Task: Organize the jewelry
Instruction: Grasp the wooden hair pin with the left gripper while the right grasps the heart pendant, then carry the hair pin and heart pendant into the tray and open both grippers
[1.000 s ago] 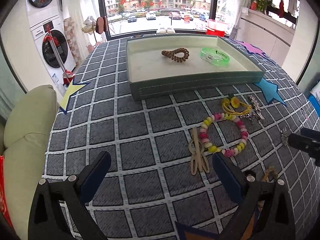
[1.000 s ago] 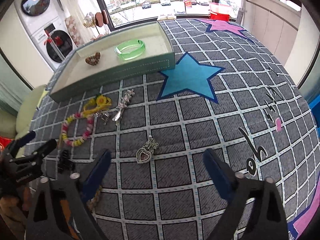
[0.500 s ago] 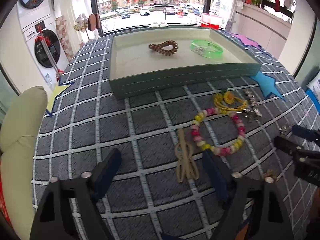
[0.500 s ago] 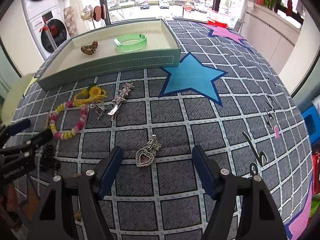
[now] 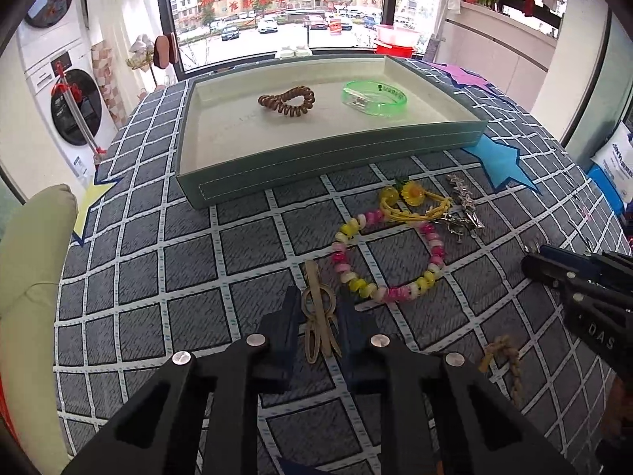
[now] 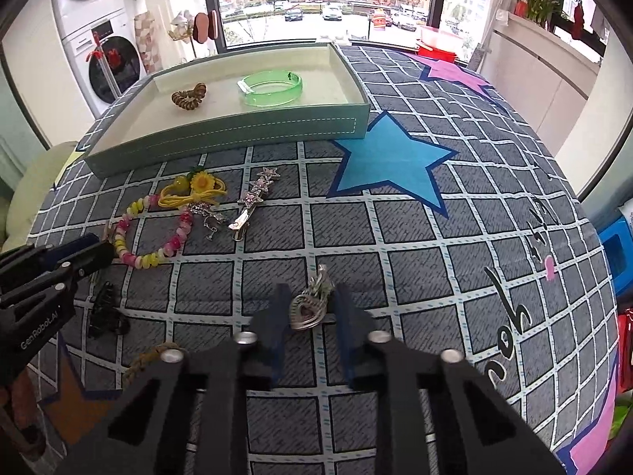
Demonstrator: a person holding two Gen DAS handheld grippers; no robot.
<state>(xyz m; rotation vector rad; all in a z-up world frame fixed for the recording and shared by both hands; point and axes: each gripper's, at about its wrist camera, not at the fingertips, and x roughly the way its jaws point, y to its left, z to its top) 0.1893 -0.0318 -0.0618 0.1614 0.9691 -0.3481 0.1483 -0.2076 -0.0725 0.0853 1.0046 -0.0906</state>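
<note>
Inside tray (image 5: pixel 316 166): coil hair tie (image 5: pixel 287 101), green bangle (image 5: pixel 374 99).

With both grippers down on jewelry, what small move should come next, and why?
Probably lift both straight up. The left gripper, jaws just closing, brackets the beige hair clip; the right gripper, also just closing, brackets the silver heart pendant. Both pieces lie on the checked cloth, outside the green tray.

Tan hair clip (image 5: pixel 319 318) and silver heart pendant (image 6: pixel 307 310) lie between jaws.
</note>
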